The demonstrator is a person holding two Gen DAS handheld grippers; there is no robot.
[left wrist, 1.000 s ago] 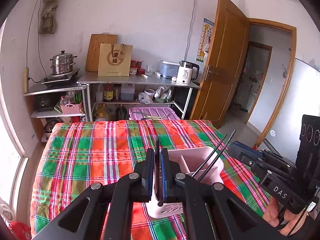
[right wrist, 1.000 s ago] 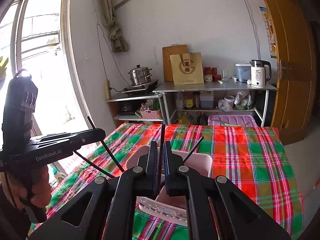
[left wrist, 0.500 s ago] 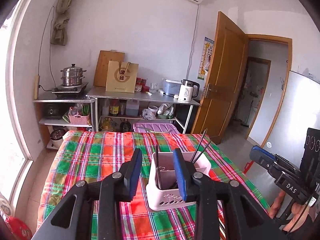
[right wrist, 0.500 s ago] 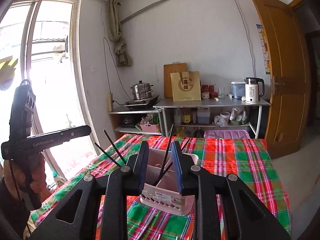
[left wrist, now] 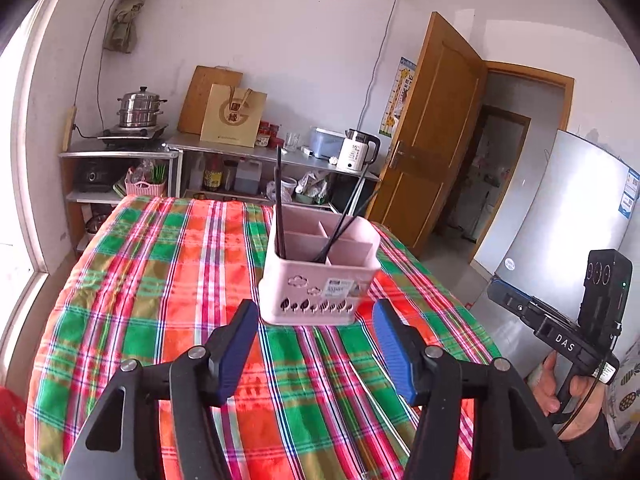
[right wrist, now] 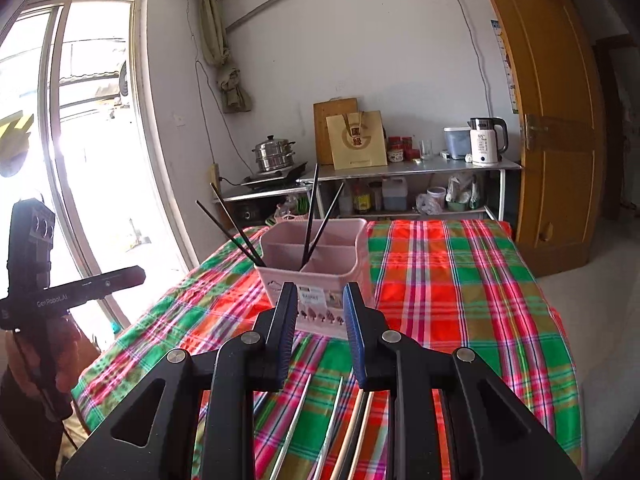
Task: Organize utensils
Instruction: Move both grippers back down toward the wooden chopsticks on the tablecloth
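Observation:
A pink divided utensil holder (left wrist: pixel 320 276) stands on the plaid tablecloth (left wrist: pixel 160 280); it also shows in the right wrist view (right wrist: pixel 316 276). Black chopsticks (left wrist: pixel 279 204) stand in its compartments; several lean out in the right wrist view (right wrist: pixel 232 228). My left gripper (left wrist: pixel 316 308) is open and empty, just short of the holder. My right gripper (right wrist: pixel 319 292) is open and empty, close in front of the holder. Several pale chopsticks (right wrist: pixel 332 428) lie on the cloth under the right gripper; thin pale ones (left wrist: pixel 376 400) lie near the left gripper.
A metal shelf unit (left wrist: pixel 240 152) with a kettle, paper bag and steamer pot stands behind the table. A wooden door (left wrist: pixel 432 140) is open at the right. A window (right wrist: pixel 80 160) is at the left. The other hand-held gripper (left wrist: pixel 568 340) shows at the right edge.
Both grippers were shut on black chopsticks over the holder, then opened and let them drop in. Both have pulled back and up from the holder.

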